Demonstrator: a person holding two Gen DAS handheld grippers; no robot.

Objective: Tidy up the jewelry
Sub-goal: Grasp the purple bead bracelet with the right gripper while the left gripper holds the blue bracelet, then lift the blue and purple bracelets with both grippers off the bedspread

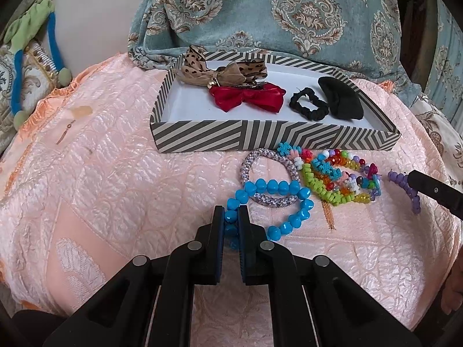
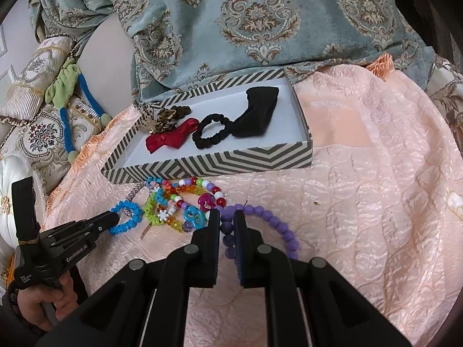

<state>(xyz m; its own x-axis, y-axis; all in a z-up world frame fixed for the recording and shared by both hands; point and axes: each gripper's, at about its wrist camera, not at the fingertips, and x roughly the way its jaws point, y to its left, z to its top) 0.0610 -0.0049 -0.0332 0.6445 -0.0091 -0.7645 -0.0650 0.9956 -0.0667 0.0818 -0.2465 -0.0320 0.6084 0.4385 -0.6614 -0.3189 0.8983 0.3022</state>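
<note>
My left gripper is shut on the blue bead bracelet, which lies on the pink quilt; it also shows in the right wrist view. My right gripper is shut on the purple bead bracelet, also seen at the right in the left wrist view. A lilac braided bracelet and a heap of multicoloured bracelets lie between them. The striped tray holds a leopard bow, a red bow, a black scrunchie and a black band.
A teal patterned curtain hangs behind the tray. A blue and green cord and patterned cushions lie at the left. The pink quilt spreads all round.
</note>
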